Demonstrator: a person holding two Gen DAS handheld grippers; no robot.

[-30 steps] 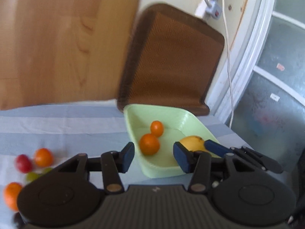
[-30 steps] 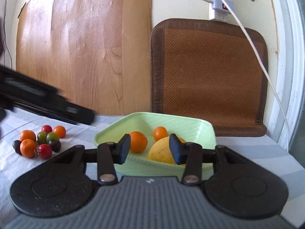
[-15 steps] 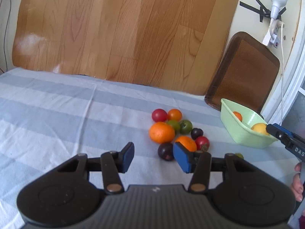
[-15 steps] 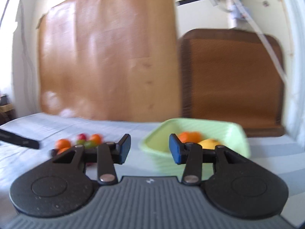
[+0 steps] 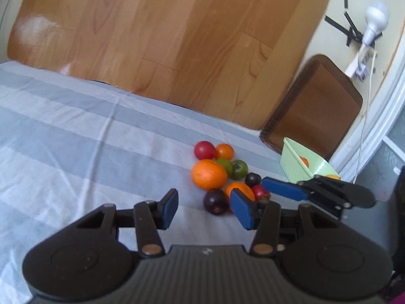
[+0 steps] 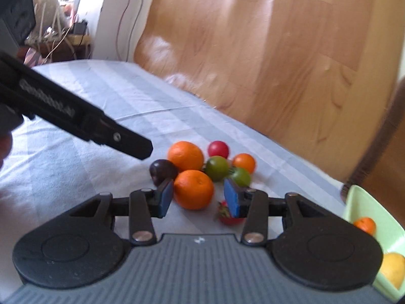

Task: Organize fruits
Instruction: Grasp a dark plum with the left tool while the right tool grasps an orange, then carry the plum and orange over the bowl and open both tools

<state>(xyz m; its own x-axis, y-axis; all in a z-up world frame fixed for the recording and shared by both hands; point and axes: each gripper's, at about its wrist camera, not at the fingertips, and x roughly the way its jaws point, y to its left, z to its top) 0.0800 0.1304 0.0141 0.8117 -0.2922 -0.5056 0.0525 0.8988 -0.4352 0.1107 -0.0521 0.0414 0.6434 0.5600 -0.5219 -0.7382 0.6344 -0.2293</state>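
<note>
The near orange [image 6: 193, 189] sits center frame in the right wrist view, between your right gripper [image 6: 198, 197] pads, jaws spread, nothing gripped yet. Close off-center and it rolls into the dark plum [image 6: 162, 171] or green tomato [image 6: 216, 167] touching it, scattering the pile. Your left gripper [image 5: 205, 209] is also released, empty, near the pile's lower edge; crowding risks a clash. The strawberry [image 6: 226, 215] is half hidden behind the right pad; the green bowl [image 6: 362, 204] is cut off lower right.

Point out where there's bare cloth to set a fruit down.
The striped cloth left of the fruit cluster, up to the wooden board, is bare. Crowded: between cluster and green tray, where the right gripper reaches in.
</note>
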